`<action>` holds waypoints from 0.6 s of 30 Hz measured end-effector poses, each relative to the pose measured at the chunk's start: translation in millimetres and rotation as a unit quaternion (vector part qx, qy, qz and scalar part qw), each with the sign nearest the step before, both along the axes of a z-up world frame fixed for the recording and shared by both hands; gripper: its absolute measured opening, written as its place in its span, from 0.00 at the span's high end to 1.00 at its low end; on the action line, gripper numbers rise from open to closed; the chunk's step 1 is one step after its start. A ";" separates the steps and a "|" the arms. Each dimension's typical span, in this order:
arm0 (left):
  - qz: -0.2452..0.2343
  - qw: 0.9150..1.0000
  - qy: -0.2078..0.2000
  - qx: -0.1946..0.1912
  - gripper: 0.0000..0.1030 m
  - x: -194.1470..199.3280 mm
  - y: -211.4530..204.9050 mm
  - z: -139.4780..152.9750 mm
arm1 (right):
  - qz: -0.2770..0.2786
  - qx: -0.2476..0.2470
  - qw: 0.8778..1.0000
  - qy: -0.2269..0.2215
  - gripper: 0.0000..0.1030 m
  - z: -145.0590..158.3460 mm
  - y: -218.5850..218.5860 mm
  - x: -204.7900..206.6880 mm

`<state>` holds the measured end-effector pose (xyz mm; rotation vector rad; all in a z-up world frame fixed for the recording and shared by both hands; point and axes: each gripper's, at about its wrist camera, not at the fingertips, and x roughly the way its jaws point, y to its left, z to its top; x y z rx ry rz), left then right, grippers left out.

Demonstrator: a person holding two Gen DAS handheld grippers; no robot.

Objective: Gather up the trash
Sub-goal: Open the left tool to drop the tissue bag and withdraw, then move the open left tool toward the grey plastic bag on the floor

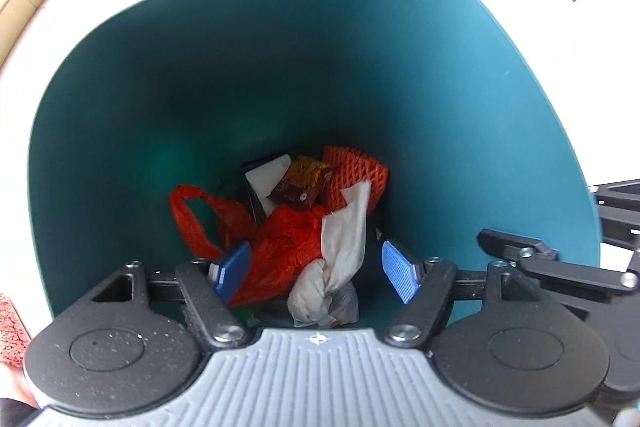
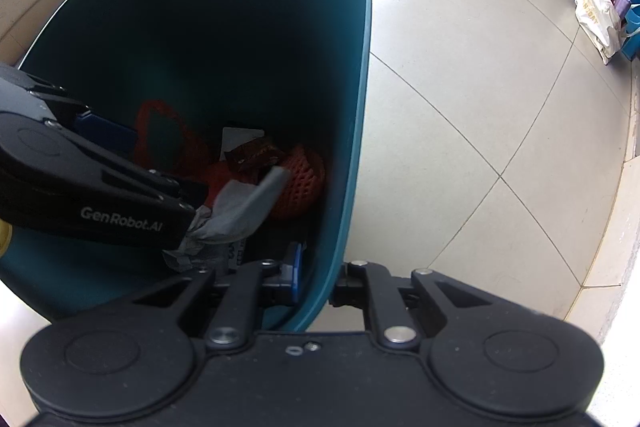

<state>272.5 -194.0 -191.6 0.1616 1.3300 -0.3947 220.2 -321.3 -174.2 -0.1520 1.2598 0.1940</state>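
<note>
My left tongs (image 1: 316, 273) hang wide over the bin (image 1: 480, 107); the crumpled tissue (image 1: 340, 259) lies straight below inside. My right tongs (image 2: 320, 281) pinch the bin's rim.

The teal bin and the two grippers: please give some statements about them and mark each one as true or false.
1. The left gripper hangs open above the teal bin. True.
2. The bin holds nothing. False: a red plastic bag, crumpled white paper, an orange foam net and a brown wrapper lie in it.
3. The right gripper is shut on the bin's wall, one finger inside and one outside. True.
4. The white paper is pinched between the left gripper's blue pads. False: the pads stand apart and do not press on it.
5. The bin stands on carpet. False: it stands on a tiled floor.
</note>
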 end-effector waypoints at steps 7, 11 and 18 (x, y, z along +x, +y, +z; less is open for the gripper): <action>0.007 0.999 -0.040 -0.026 0.30 -16.4 19.2 35.6 | 0.000 -0.003 1.000 0.000 0.88 -0.7 1.6 0.1; 0.021 0.997 -0.069 -0.029 0.30 -28.5 36.4 59.7 | 0.000 -0.004 1.000 0.001 0.88 -1.4 3.3 -0.4; 0.071 0.991 -0.110 -0.035 0.30 -50.0 94.3 100.3 | -0.001 -0.008 1.000 0.001 0.88 -1.9 7.1 0.0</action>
